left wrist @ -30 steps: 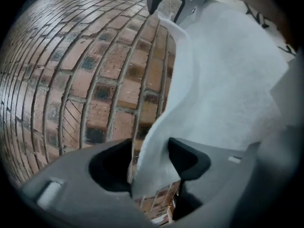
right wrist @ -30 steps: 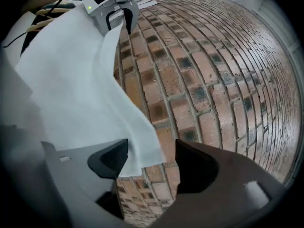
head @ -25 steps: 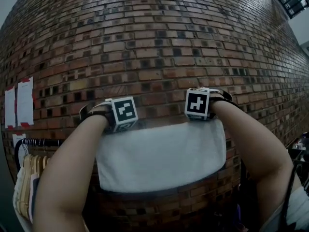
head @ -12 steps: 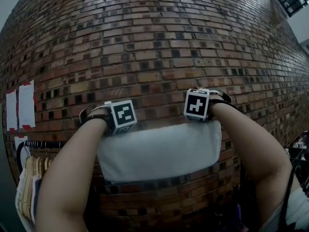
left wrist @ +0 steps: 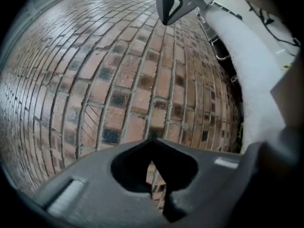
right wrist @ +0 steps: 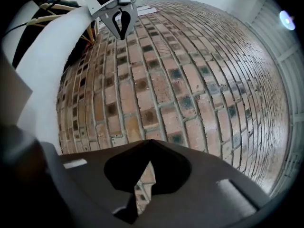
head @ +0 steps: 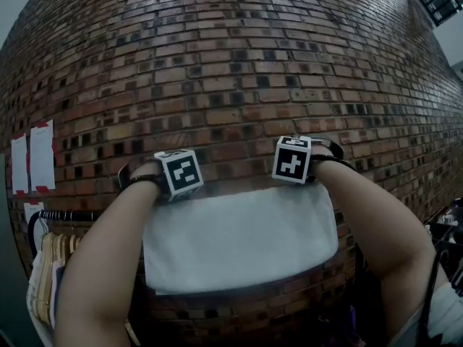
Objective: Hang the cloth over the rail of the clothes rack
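Note:
A white cloth [head: 242, 237] hangs spread out in front of the brick wall, below and between my two grippers. What holds its top edge up is hidden behind the cloth and the marker cubes. My left gripper [head: 178, 173] is at the cloth's upper left corner. Its jaws [left wrist: 154, 145] are closing tip to tip with nothing between them, and the cloth [left wrist: 256, 80] runs past on the right. My right gripper [head: 292, 159] is at the upper right corner. Its jaws [right wrist: 151, 145] are closing as well with nothing between them, and the cloth [right wrist: 52, 56] lies to the left.
A black rack rail [head: 64, 214] with wooden hangers [head: 45, 273] and clothes stands at the lower left. Two white papers [head: 32, 157] are taped to the brick wall [head: 231, 63]. A person's forearms [head: 101, 266] frame the cloth. Each gripper sees the other [left wrist: 172, 6] [right wrist: 119, 18].
The cloth's lower edge rose half a second ago and has dropped back down. Both marker cubes have shifted slightly and stay at the cloth's top corners.

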A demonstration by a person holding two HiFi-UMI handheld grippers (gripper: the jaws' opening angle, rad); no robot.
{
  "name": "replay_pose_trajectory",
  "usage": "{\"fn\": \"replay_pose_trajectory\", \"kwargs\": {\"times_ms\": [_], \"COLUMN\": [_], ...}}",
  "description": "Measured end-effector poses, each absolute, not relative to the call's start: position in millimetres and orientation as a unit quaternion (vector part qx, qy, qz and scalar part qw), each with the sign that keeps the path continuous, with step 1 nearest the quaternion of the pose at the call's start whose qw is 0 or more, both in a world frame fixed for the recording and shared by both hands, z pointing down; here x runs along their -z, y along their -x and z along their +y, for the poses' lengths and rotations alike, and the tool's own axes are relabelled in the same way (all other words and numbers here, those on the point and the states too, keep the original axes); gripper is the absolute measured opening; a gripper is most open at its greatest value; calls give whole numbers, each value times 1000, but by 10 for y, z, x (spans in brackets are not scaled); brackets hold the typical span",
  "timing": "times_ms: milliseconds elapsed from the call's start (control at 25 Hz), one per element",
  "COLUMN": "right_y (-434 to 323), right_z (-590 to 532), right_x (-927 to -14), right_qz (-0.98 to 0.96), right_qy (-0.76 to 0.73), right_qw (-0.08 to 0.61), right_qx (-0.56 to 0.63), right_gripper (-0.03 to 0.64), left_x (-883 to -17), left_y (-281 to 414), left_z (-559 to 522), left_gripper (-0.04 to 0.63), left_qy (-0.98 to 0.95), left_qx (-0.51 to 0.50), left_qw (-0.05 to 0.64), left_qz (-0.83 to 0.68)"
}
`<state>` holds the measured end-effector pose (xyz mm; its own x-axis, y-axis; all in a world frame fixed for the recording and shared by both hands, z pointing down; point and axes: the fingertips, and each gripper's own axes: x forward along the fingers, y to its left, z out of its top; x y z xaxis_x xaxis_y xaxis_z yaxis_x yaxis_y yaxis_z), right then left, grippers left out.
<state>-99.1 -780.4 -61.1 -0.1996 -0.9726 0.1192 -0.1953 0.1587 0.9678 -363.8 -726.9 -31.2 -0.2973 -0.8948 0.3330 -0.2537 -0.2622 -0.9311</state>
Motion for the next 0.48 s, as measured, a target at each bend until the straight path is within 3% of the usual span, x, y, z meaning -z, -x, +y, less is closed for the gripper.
{"fn": "replay_pose_trajectory", "kwargs": {"times_ms": [160, 480], "right_y": [999, 925], "right_z": [-7589, -6824], "right_x": [836, 747], "right_qz": [-652, -745], "right_qy": [-482, -451], "right_qw": [371, 278], "right_qx": [454, 405], "right_gripper": [0, 2], "left_x": [587, 639], "left_y": [3454, 3003], "left_z": [-7077, -6326], "left_gripper": [0, 0], "left_qy": [554, 634], "left_qx": [529, 421], "left_qw": [298, 285], "left_qz": [569, 583]}}
